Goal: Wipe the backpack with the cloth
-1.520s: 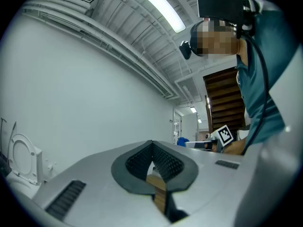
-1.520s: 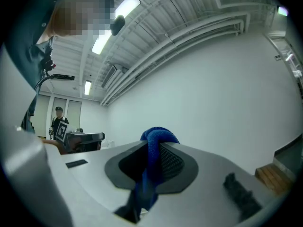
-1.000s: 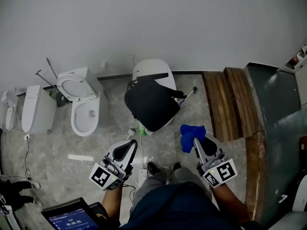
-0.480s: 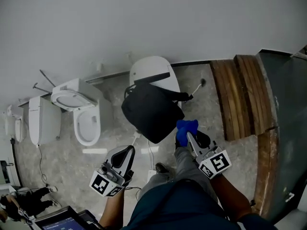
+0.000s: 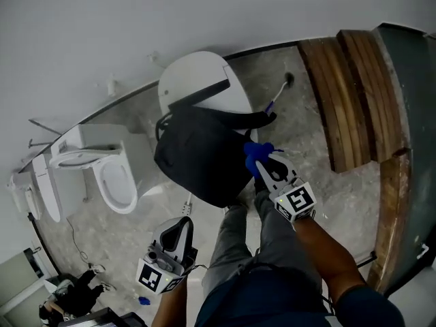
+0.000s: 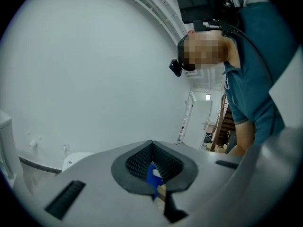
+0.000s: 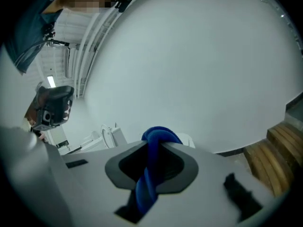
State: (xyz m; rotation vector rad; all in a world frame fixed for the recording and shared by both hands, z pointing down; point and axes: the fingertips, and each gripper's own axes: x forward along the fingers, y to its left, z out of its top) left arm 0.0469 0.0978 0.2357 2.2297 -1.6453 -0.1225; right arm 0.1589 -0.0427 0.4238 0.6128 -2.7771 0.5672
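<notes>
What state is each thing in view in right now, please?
Black fabric backpack: resting on a closed white toilet.
Blue cloth: clamped in right gripper, at the backpack's edge.
Left gripper: shut, empty, held low.
Second white toilet: lid up.

Backpack [image 5: 201, 159] — black fabric, matt. Cloth [image 5: 256, 152] — blue, soft, bunched into a rope-like twist. Left hand-held gripper [image 6: 152, 143] and right hand-held gripper [image 7: 152, 144]: smooth matt grey plastic shells, pads [image 6: 137, 161] black with a fine knurled texture. Toilet [image 5: 116, 182] is glossy white ceramic. Floor [image 5: 306, 128] has a mottled grey stone look with a slight sheen. Planks [image 5: 344, 94] are brown wood with visible grain. Wall [image 5: 204, 12] is smooth and matt.
</notes>
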